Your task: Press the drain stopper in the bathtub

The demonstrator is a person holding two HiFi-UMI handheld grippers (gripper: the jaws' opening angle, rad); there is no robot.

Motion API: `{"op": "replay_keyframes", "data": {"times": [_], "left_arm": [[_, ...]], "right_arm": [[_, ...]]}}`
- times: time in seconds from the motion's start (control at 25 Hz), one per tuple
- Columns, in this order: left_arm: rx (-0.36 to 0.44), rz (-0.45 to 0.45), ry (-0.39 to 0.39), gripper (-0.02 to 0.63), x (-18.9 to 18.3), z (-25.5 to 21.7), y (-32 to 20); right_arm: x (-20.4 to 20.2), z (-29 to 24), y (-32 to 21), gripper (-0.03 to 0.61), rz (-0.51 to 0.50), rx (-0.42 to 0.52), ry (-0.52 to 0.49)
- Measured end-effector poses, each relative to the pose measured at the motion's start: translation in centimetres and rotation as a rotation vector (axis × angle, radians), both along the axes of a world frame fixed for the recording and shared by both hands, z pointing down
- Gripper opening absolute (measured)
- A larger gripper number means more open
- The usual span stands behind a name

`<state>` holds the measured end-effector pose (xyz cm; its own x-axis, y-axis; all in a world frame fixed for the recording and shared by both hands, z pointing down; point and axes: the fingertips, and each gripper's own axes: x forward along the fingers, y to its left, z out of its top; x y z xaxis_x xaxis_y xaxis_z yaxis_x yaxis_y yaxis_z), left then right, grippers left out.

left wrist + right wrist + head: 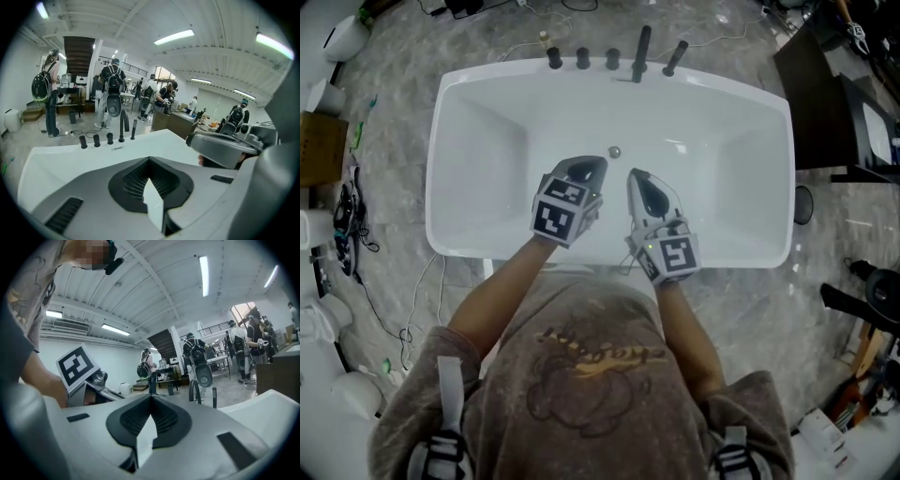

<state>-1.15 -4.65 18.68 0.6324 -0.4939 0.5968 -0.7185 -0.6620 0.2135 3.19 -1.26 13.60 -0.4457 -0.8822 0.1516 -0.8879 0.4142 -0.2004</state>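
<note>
Your left gripper (586, 169) is held over the white, rectangular bathtub (722, 80), its tips pointing toward the far rim. In the left gripper view (149, 160) the dark ribbed pads meet at their tips, and nothing but the pale tub surface shows through the wedge-shaped gap behind them. That gripper's jaws are together and carry nothing.

Your right gripper (639, 178) sits just beside it, roughly parallel. The right gripper view (151, 397) shows the same condition: pads touching at the tips, nothing held.

The small round metallic drain stopper (614, 151) lies on the tub floor close to the far wall. It is just beyond the two sets of tips and between them, and appears only in the head view. Both tips stand apart from it there. The left one is slightly nearer, though their height above the stopper cannot be judged.

On the far rim stand three short black knobs (583, 59), a tall black spout (641, 53) and a slanted black hand-shower handle (675, 58). All five appear again in the left gripper view (96, 140).

The tub stands on a grey marbled floor (394, 112). Your brown printed shirt (581, 375) fills the lower part of the head view
</note>
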Motion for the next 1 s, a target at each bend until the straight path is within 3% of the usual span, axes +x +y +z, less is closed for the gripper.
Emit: {"op": "replay_keyframes", "data": {"times": [0.68, 1.0], "left_arm": [[0.227, 0.162, 0.142, 0.0, -2.6, -9.5, 6.1], [0.365, 0.202, 0.262, 0.0, -3.5, -13.0, 8.0]], "right_arm": [[-3.2, -7.1, 4.5, 0.0, -0.104, 0.063, -0.018], [-4.3, -8.0, 7.1, -0.002, -0.141, 0.099, -0.04]]}}
